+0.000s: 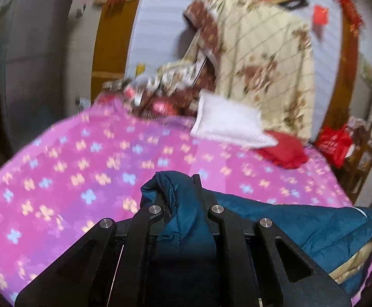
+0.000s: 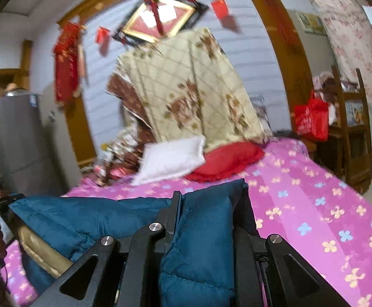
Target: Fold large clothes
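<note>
The left gripper (image 1: 179,192) is clamped on a bunched fold of the blue jacket (image 1: 288,220), and the right gripper (image 2: 209,199) pinches another fold. The jacket stretches between them over the bed's (image 1: 83,168) near edge. A white pillow (image 2: 170,158) and a red cushion (image 2: 227,161) lie at the bed's far edge.

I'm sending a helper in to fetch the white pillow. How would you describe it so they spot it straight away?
Start at the bed with the pink flowered blanket and look to its far end, below the cream floral quilt propped against the wall. The white pillow lies there, beside a red cushion. It is the only plain white item, with no pattern or trim.
</note>
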Demonstrator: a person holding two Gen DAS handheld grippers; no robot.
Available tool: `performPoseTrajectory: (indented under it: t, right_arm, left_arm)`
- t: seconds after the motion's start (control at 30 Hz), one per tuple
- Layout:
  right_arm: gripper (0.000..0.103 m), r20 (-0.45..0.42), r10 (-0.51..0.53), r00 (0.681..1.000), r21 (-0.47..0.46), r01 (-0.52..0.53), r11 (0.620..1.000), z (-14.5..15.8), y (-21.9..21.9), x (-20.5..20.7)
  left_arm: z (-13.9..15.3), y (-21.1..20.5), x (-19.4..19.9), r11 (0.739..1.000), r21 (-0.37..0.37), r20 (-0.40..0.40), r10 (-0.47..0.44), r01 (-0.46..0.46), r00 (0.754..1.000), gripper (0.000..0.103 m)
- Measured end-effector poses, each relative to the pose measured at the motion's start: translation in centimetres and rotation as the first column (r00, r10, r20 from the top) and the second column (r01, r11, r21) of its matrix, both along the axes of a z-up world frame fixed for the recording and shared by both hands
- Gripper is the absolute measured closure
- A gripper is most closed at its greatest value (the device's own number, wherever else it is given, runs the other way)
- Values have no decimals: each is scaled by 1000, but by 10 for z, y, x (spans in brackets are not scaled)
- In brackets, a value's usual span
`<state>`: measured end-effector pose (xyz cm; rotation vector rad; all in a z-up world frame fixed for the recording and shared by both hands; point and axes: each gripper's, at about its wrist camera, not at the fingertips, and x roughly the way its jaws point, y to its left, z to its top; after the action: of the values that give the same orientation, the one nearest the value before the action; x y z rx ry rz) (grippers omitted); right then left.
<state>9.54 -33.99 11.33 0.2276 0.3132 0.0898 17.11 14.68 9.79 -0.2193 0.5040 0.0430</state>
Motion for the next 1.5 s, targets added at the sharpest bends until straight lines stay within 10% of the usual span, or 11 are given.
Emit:
performPoseTrajectory:
  t: [0.37,0.8,0.97,1.03,1.27,1.5]
  right_arm:
    - [91,-242,-4,970,63,20,998,-86,-13,83]
    - [83,-443,84,893,255,35,966,-127,-32,109]
    - [67,-389,121,913,470,84,879,-114,-52,85]
    - [61,-349,117,930,494,76,866,-100,-54,71]
    - [33,-176,39,984,342,24,939,-51,-42,11]
    - [33,-304,73,950,65,-56,996,-59,3,19]
  left_arm:
    - [-107,-20,72,998,40,-210,50,-42,977,91]
    - [-123,-14,93,996,-92,-331,-36,6,943,78]
    - [-100,8,84,938,-342,-285,-155,51,946,25]
    - [-81,16,70,923,-382,-223,-147,52,964,22]
    - [-43,15,16,973,-227,-117,-55,27,992,19]
    - [-60,-22,9,992,-107,-185,-80,61,979,19]
